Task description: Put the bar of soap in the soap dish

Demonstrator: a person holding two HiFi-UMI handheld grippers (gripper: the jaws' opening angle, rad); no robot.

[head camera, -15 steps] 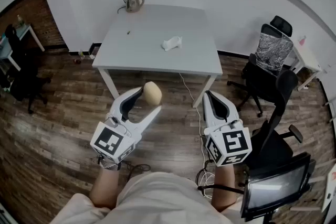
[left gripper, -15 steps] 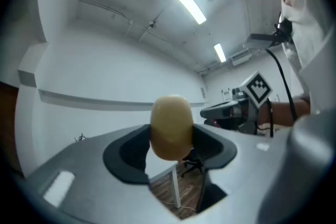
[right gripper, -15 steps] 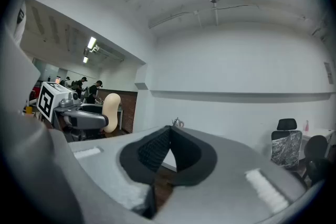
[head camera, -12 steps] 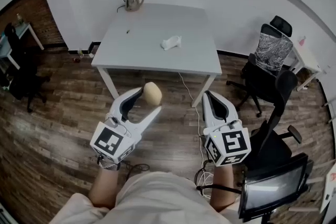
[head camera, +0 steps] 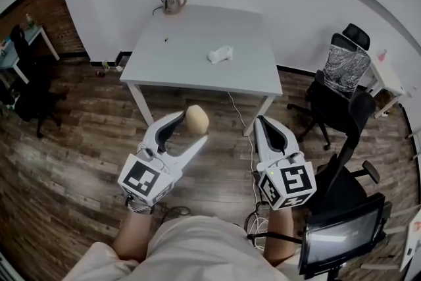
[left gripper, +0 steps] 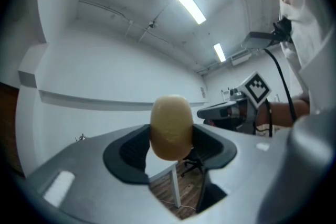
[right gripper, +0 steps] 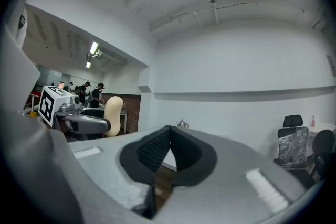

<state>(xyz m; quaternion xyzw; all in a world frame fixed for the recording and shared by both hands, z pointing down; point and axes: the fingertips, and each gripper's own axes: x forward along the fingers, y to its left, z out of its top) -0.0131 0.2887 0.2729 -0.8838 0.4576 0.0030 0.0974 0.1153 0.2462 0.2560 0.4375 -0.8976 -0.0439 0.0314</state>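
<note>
— Low and left of centre in the head view, the left gripper [head camera: 193, 127] has the bar of soap [head camera: 197, 119] pinched at its tips, jaws spread wide around it. Its own view shows the tan bar standing on end between the dark pads.

— So the pickup looks done. Where is the soap now?

— Carrying seems to be the step in hand. The soap hangs over the wooden floor [head camera: 85, 141], short of the grey table [head camera: 184, 69] at upper centre. On that tabletop, right of middle, lies a small white thing [head camera: 220, 54]. It is probably the soap dish, though it is too small to be sure. A kettle [head camera: 173, 1] sits at the table's far left corner.

— And the other tool?

— Right of centre, the right gripper [head camera: 264, 122] is closed on nothing, its pads meeting. Further right stand black office chairs [head camera: 329, 99].

— Next move?

— I judge the left gripper needs to travel over the table's near edge, come above the white thing and lower the bar into it. Only then should it let go. The rounded bar could slip, so a steady hold matters on the way.
</note>
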